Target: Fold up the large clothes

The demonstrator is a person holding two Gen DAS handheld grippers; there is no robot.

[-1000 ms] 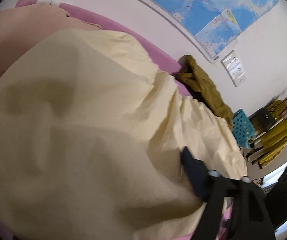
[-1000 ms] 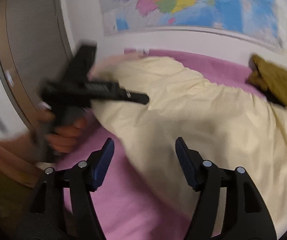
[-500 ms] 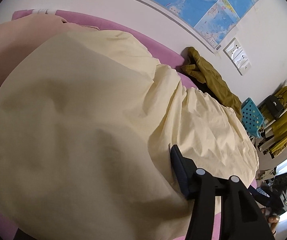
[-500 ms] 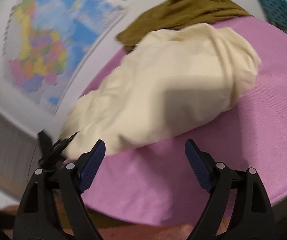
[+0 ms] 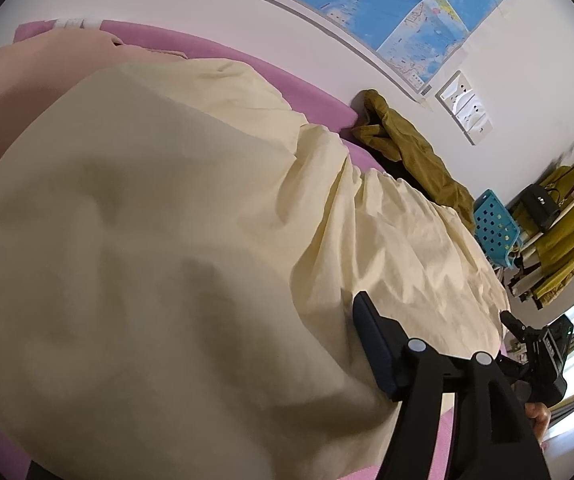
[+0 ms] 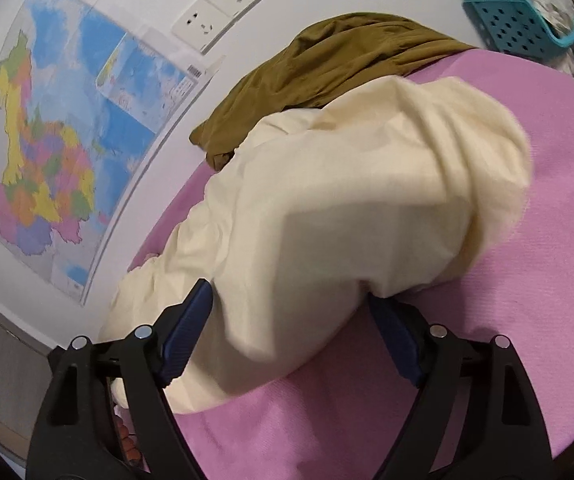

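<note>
One cream garment [image 5: 191,240], one olive-green garment [image 6: 339,64] and one peach cloth [image 5: 27,92] are counted on one pink bed [image 6: 507,184]. One wall map [image 6: 59,136], one block of three sockets [image 6: 231,0] and one blue perforated basket [image 5: 495,228] are seen; two pairs of tongs [image 6: 291,332] are counted

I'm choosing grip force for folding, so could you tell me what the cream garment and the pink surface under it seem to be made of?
The cream garment looks like thin matte woven fabric, probably cotton: it shows fine crinkles and soft folds with no sheen. The pink surface looks like a finely ribbed or knitted matte textile cover, judging by its even grain; the fibre itself cannot be told.
</note>
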